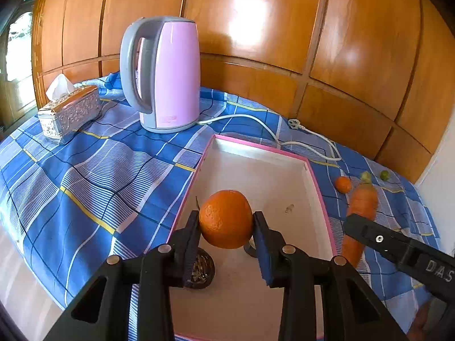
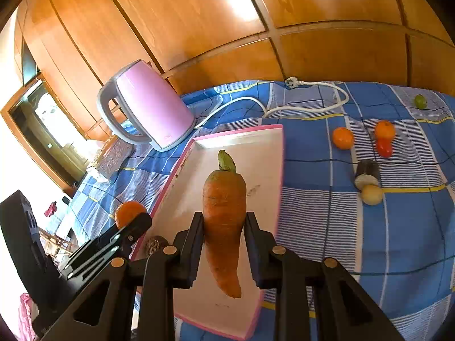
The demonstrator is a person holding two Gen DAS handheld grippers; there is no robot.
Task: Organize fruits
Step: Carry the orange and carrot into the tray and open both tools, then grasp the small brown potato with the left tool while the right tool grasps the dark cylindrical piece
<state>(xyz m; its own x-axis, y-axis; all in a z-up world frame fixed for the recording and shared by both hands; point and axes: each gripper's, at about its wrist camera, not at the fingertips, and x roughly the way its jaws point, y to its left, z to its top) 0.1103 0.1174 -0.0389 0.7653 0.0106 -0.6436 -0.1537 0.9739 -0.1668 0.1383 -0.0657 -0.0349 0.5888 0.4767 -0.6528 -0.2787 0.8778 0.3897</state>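
My left gripper (image 1: 226, 214) is shut on a large orange (image 1: 226, 221), held above the near part of a white tray with a pink rim (image 1: 257, 145). A dark round fruit (image 1: 202, 272) lies in the tray under the left finger. My right gripper (image 2: 224, 214) is shut on a carrot (image 2: 224, 199) with its green top pointing away, hanging over the same tray (image 2: 241, 131). In the left wrist view the carrot (image 1: 362, 201) sits just right of the tray. In the right wrist view the orange (image 2: 128, 211) shows at the tray's left edge.
On the blue checked cloth right of the tray lie two small oranges (image 2: 343, 137), a red tomato (image 2: 384, 148), a lime (image 2: 420, 101), a yellow fruit (image 2: 372, 194) and a dark cut piece (image 2: 367, 172). A pink kettle (image 1: 167, 74), its white cord (image 1: 284, 139) and a silver tissue box (image 1: 69, 110) stand behind.
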